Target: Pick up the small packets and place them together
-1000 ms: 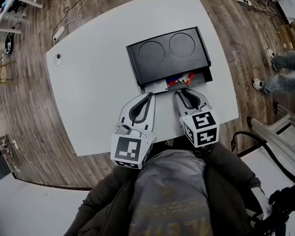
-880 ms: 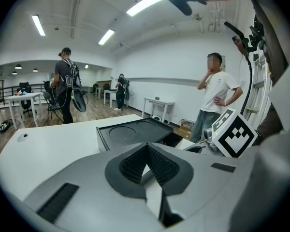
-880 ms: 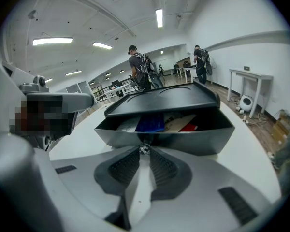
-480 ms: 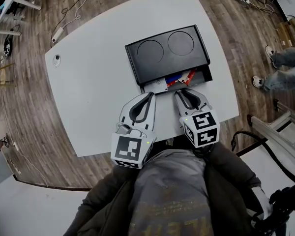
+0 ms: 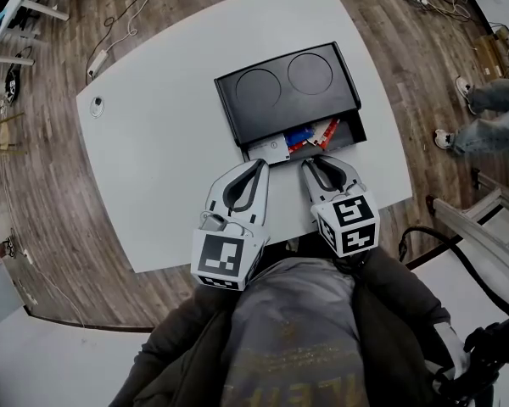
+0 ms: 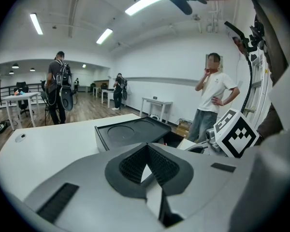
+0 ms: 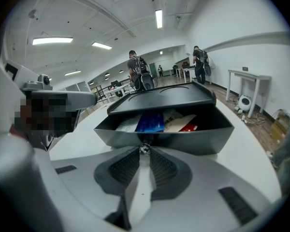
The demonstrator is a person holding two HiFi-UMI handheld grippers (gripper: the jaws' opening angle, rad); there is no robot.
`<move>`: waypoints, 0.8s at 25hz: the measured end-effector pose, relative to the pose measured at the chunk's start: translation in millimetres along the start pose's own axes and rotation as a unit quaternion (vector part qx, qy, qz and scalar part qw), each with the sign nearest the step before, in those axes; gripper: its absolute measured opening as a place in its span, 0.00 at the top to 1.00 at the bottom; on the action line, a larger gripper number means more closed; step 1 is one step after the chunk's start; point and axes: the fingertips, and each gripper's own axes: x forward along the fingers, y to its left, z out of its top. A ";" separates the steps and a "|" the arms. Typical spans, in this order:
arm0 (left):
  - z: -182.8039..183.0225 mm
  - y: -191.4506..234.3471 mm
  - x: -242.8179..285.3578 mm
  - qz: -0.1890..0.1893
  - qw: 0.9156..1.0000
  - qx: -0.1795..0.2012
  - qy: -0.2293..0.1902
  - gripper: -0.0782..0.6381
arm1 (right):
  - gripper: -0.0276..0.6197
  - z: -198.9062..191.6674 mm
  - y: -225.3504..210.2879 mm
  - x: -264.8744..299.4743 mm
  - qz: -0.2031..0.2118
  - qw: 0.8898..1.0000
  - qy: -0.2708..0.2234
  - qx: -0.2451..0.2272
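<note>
A black box (image 5: 288, 83) with two round recesses in its lid sits on the white table (image 5: 161, 159). Its drawer (image 5: 353, 131) stands pulled out toward me. Inside lie small packets: a white one (image 5: 271, 148), a blue one (image 5: 299, 136) and red ones (image 5: 327, 134). In the right gripper view the blue packet (image 7: 151, 122) lies between a white packet (image 7: 128, 124) and a pale one (image 7: 180, 121). My right gripper (image 7: 144, 148) is shut on the small metal knob at the drawer's front wall (image 7: 193, 139). My left gripper (image 5: 260, 164) hovers just left of the drawer, shut and holding nothing.
A small round fitting (image 5: 97, 103) is set in the table's far left corner. The table's near edge lies just under my grippers. A person's legs (image 5: 492, 117) stand on the wooden floor to the right, and cables and a power strip (image 5: 99, 58) lie beyond the table.
Neither gripper has moved. Only the head view has shifted slightly, showing a little more of the packets in the drawer.
</note>
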 end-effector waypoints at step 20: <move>-4.4 -10.2 -7.4 -0.015 1.000 0.010 0.000 0.89 | 0.84 -14.6 4.9 -12.8 -0.006 1.000 -0.007 0.006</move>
